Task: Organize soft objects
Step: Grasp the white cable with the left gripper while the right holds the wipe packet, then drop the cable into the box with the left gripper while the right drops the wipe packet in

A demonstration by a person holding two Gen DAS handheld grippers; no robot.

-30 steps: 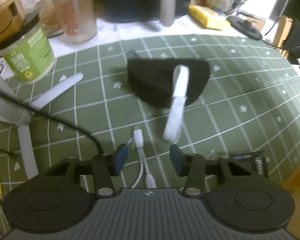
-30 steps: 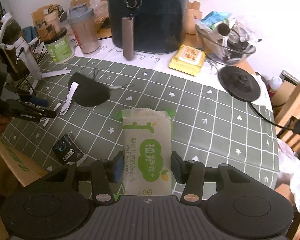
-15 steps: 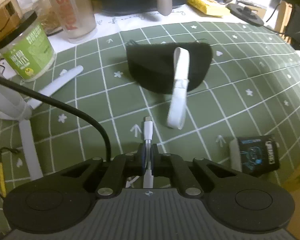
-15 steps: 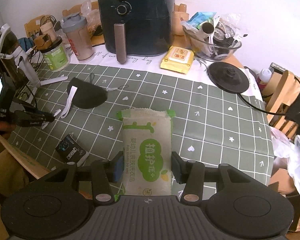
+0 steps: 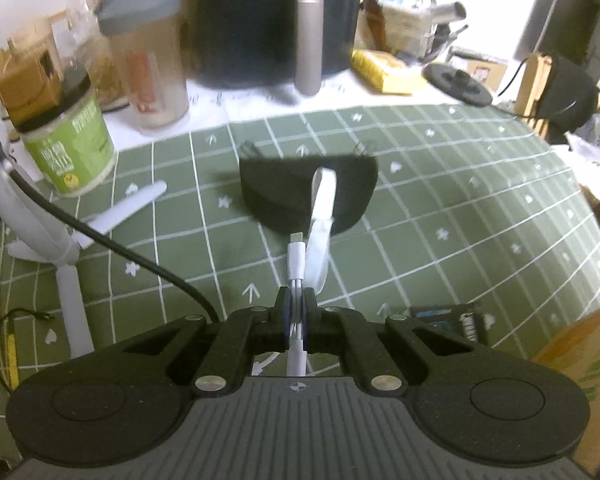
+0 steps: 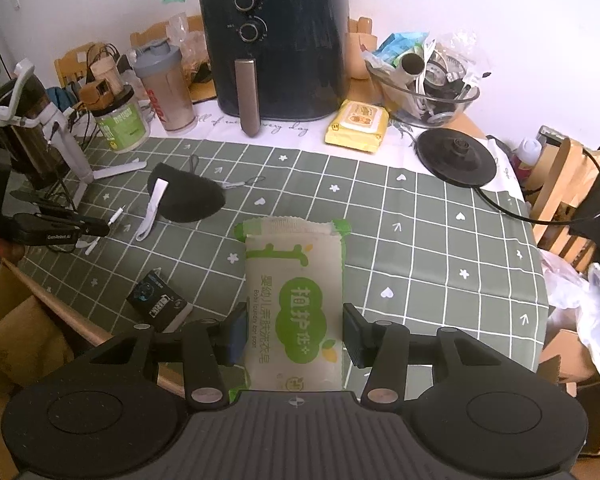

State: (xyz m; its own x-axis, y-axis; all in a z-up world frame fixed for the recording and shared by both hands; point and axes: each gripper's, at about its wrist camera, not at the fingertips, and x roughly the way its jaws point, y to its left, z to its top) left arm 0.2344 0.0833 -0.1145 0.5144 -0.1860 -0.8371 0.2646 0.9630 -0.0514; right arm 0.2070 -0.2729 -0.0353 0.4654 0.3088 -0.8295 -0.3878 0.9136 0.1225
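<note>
Your left gripper [image 5: 296, 312] is clamped tight on the white cable [image 5: 296, 258], its plug sticking out above the green tablecloth [image 5: 460, 208] just short of the black mask [image 5: 280, 192]. Your right gripper [image 6: 294, 334] grips the soap pack [image 6: 296, 312], jaws about half spread.

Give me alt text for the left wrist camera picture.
The left gripper is shut on a white cable above a green checked tablecloth. Beyond lie a black mask with a white strap, and a green jar.
</note>
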